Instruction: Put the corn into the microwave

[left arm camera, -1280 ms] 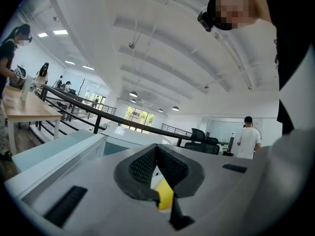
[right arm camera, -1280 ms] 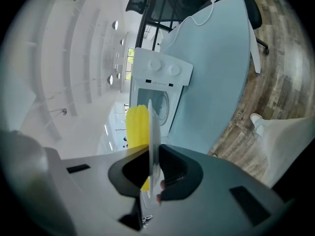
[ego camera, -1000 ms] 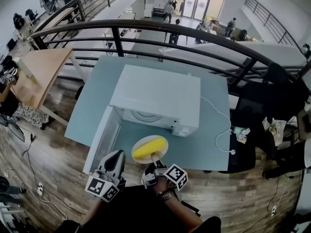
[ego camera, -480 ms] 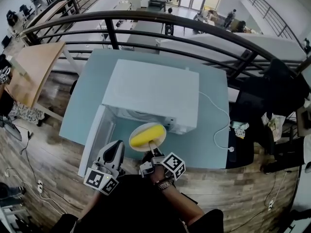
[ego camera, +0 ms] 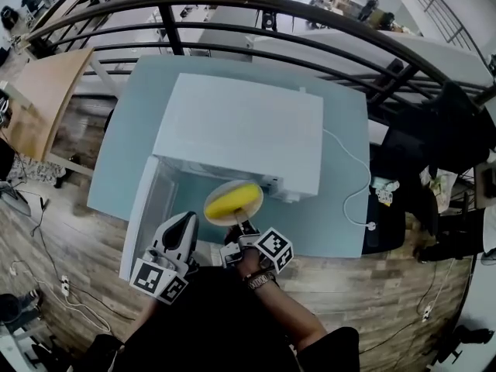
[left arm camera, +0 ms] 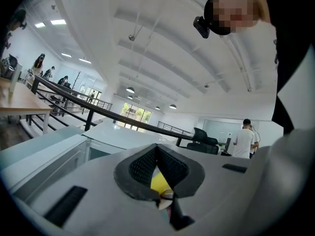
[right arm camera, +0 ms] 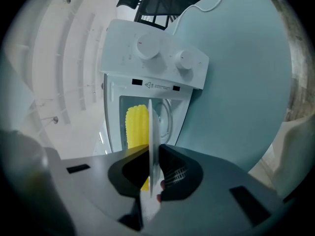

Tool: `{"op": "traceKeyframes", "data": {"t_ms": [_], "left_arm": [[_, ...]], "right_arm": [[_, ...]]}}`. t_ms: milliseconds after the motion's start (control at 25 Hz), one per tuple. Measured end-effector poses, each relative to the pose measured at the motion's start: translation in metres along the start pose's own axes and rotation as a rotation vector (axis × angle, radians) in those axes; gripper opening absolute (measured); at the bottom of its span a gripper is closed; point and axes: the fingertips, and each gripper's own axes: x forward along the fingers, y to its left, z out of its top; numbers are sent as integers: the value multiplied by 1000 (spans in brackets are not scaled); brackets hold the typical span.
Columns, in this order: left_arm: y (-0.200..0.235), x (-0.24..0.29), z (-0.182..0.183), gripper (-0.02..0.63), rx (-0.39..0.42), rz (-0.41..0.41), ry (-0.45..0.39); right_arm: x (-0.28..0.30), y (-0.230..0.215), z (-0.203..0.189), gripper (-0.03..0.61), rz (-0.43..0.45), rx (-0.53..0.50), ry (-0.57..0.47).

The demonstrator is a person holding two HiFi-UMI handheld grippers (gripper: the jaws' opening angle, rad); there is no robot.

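Note:
A yellow corn cob [ego camera: 231,201] lies on a small white plate [ego camera: 249,191]. My right gripper [ego camera: 242,225] is shut on the plate's near rim and holds it just in front of the open white microwave [ego camera: 240,130]. The right gripper view shows the plate [right arm camera: 150,127] edge-on between the jaws of the right gripper [right arm camera: 150,168], with the corn [right arm camera: 135,127] on its left and the microwave cavity [right arm camera: 162,114] behind. My left gripper [ego camera: 186,222] hovers by the swung-out door [ego camera: 143,204], shut and holding nothing. In its own view the left gripper [left arm camera: 156,149] has its tips touching.
The microwave stands on a light blue table [ego camera: 341,138]. A white power cable [ego camera: 353,180] runs off its right side. A black railing [ego camera: 325,22] runs behind the table. A wooden table [ego camera: 43,99] is at the left and a black chair [ego camera: 457,138] at the right.
The right gripper has carried the plate with the corn closer to the microwave opening. The left gripper has moved forward beside the door.

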Motion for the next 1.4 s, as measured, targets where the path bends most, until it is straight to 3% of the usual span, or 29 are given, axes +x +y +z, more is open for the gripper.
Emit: {"op": "traceKeyframes", "data": {"t_ms": [680, 1400], "left_arm": [[38, 21, -13, 3, -51, -12, 98], [46, 39, -19, 3, -72, -47, 120]], "right_arm": [[71, -22, 8, 31, -42, 83, -98], [123, -44, 29, 31, -112, 124, -190]]}}
